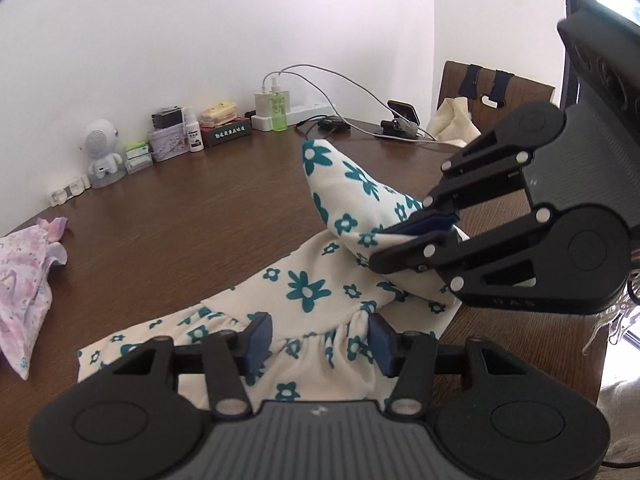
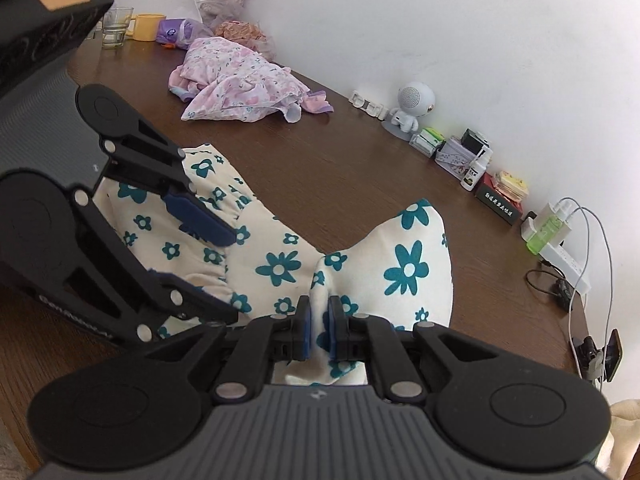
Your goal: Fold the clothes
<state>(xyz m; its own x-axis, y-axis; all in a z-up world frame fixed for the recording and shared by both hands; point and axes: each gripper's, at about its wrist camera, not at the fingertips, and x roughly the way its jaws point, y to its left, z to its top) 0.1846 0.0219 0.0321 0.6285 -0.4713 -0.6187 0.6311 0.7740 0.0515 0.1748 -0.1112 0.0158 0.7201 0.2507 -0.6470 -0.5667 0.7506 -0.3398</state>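
A cream garment with teal flowers [image 1: 308, 280] lies on the brown table [image 1: 180, 216], one end lifted into a peak. My right gripper [image 2: 319, 334] is shut on a pinched fold of that garment [image 2: 400, 264] and holds the end up; it also shows in the left wrist view [image 1: 404, 240]. My left gripper [image 1: 320, 340] is open, its blue pads on either side of the gathered waistband, low over the cloth; in the right wrist view [image 2: 200, 256] it sits at the left, jaws apart over the garment.
A pink floral garment [image 2: 240, 84] lies crumpled at the far side of the table [image 2: 360, 168]. Small boxes, bottles and a white robot figure [image 2: 410, 106] line the wall. A power strip with cables [image 2: 568, 260] and a chair [image 1: 492, 100] stand at the table's end.
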